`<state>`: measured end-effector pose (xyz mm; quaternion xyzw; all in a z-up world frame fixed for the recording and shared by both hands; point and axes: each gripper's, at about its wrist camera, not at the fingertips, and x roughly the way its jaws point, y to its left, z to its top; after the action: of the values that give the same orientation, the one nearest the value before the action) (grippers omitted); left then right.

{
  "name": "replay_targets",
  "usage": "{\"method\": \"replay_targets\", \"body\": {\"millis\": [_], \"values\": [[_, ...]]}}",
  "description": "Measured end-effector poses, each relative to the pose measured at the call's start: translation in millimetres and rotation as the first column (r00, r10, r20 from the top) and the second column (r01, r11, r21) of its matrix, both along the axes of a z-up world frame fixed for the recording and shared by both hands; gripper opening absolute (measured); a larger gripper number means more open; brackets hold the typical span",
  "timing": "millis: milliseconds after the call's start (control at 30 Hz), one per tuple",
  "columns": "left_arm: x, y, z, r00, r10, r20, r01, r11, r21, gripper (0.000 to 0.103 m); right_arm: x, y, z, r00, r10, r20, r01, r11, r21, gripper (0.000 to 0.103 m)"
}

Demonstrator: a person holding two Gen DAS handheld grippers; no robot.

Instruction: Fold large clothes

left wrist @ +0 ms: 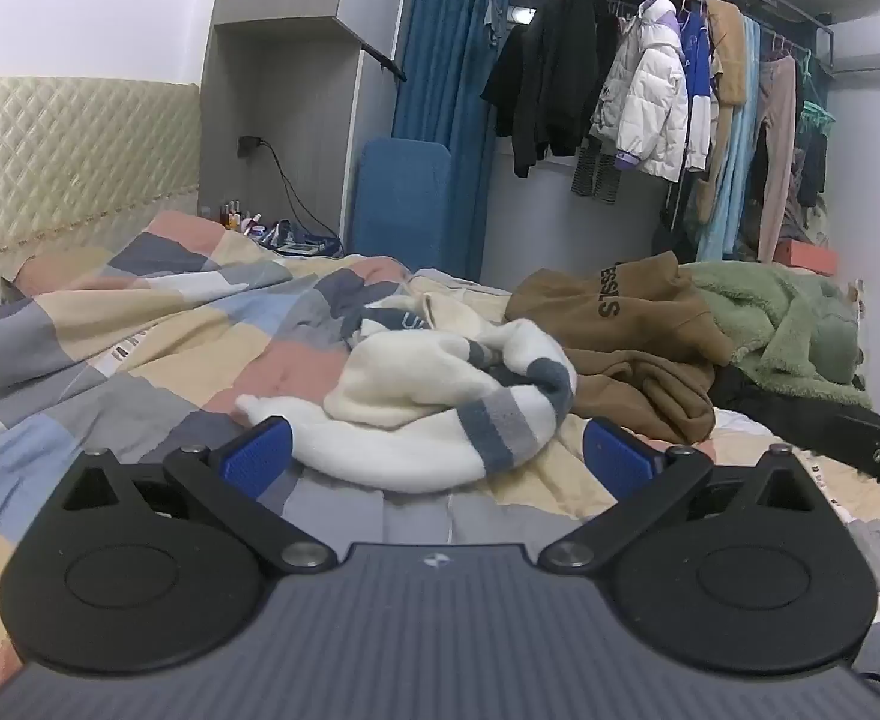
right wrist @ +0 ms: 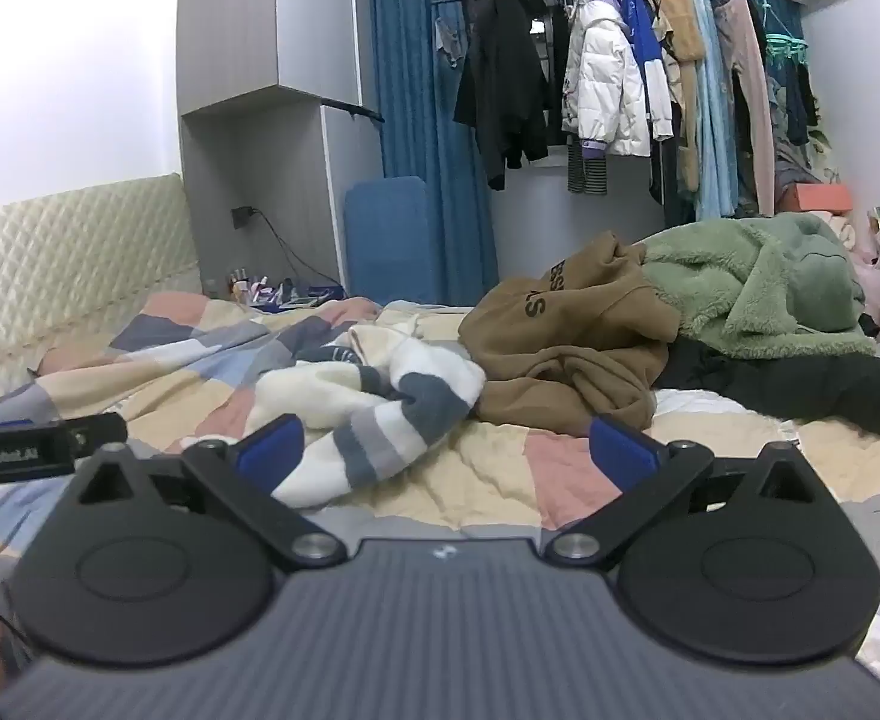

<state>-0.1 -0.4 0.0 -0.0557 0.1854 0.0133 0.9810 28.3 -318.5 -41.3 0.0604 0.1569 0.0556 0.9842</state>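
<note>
A crumpled white sweater with grey and blue stripes (left wrist: 440, 396) lies on the patchwork quilt (left wrist: 140, 330), just ahead of my left gripper (left wrist: 437, 456), which is open and empty. In the right wrist view the sweater (right wrist: 374, 414) lies ahead and left of my right gripper (right wrist: 446, 453), also open and empty. A brown hoodie (left wrist: 626, 342) with black lettering lies to the sweater's right; it shows in the right wrist view too (right wrist: 566, 348). A green fleece (right wrist: 758, 282) and a black garment (right wrist: 800, 384) lie beyond it.
A padded headboard (left wrist: 68, 150) runs along the left. A grey cabinet (left wrist: 296, 90), blue curtain (left wrist: 434, 60) and a rack of hanging clothes (left wrist: 650, 96) stand behind the bed. The left gripper's body (right wrist: 32, 447) shows at the right wrist view's left edge.
</note>
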Motion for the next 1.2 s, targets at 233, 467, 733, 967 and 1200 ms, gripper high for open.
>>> {"method": "replay_targets", "body": {"millis": [233,467,733,967,1200], "values": [[2,-2,0,1.000,-0.007,-0.006,0.007,1.000,-0.009,0.103,3,0,1,1.000,0.011,-0.023,-0.011,1.000,0.007,0.103],[4,-6,2,1.000,-0.011,-0.009,0.011,1.000,0.000,0.103,0,3,-2,0.999,0.023,-0.029,-0.024,1.000,-0.010,0.103],[0,-5,1,1.000,-0.014,-0.008,0.014,1.000,-0.003,0.103,-2,1,-5,0.999,0.019,-0.031,-0.019,1.000,-0.009,0.103],[-1,-5,1,1.000,-0.019,-0.006,0.019,1.000,0.010,0.103,-1,1,-9,0.999,0.014,-0.041,-0.014,1.000,-0.005,0.103],[1,-6,-2,1.000,-0.024,-0.014,0.024,0.999,0.030,0.103,0,-1,-12,0.998,0.009,-0.055,-0.009,1.000,0.000,0.103]]}}
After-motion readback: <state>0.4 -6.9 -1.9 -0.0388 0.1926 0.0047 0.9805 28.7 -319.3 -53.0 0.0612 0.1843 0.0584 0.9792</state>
